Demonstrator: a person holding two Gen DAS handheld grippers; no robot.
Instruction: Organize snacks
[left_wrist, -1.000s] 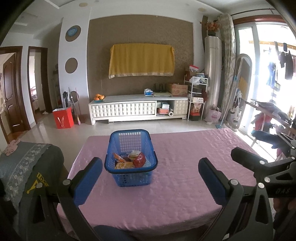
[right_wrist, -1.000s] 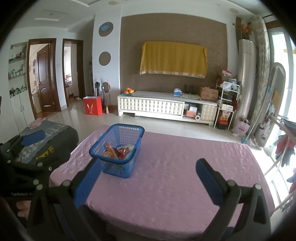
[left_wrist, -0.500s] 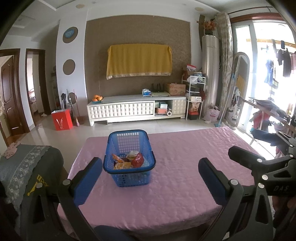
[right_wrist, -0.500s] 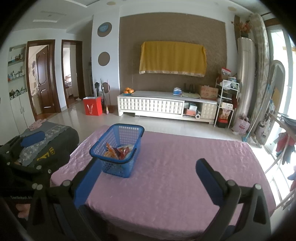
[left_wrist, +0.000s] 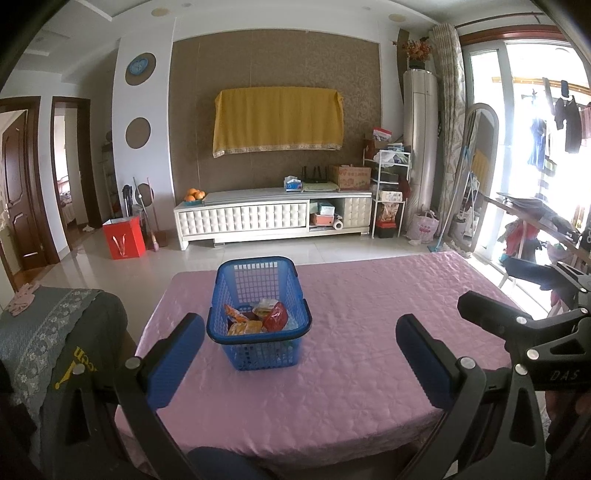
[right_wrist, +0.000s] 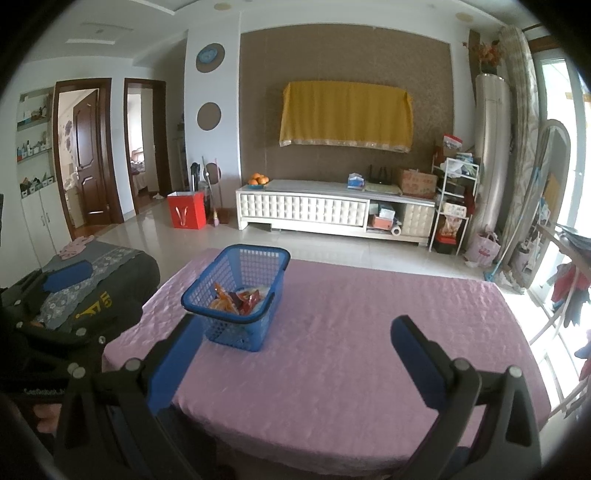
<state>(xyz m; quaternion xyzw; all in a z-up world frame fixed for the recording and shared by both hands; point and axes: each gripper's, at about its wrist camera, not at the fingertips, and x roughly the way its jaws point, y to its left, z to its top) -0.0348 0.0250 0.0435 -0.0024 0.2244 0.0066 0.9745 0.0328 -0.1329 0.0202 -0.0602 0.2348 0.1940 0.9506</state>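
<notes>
A blue plastic basket (left_wrist: 258, 291) (right_wrist: 236, 280) stands on the left half of a table under a pink cloth (left_wrist: 369, 350) (right_wrist: 351, 350). Several snack packets (left_wrist: 258, 317) (right_wrist: 236, 297), orange, red and white, lie in its bottom. My left gripper (left_wrist: 299, 354) is open, held over the near table edge just short of the basket, nothing between its blue pads. My right gripper (right_wrist: 295, 354) is open too, to the right of the basket and nearer than it, holding nothing. Its black frame (left_wrist: 524, 332) shows at the right of the left wrist view.
A chair back draped with grey lace cloth (left_wrist: 48, 332) (right_wrist: 85, 280) stands left of the table. Beyond the table are tiled floor, a white TV cabinet (left_wrist: 273, 218), a red bag (left_wrist: 123, 236) and a drying rack with clothes (left_wrist: 535, 229) at the right.
Both views have drifted slightly; the basket sits a little lower and left in the left wrist view. Both grippers stay open and nothing has been picked up.
</notes>
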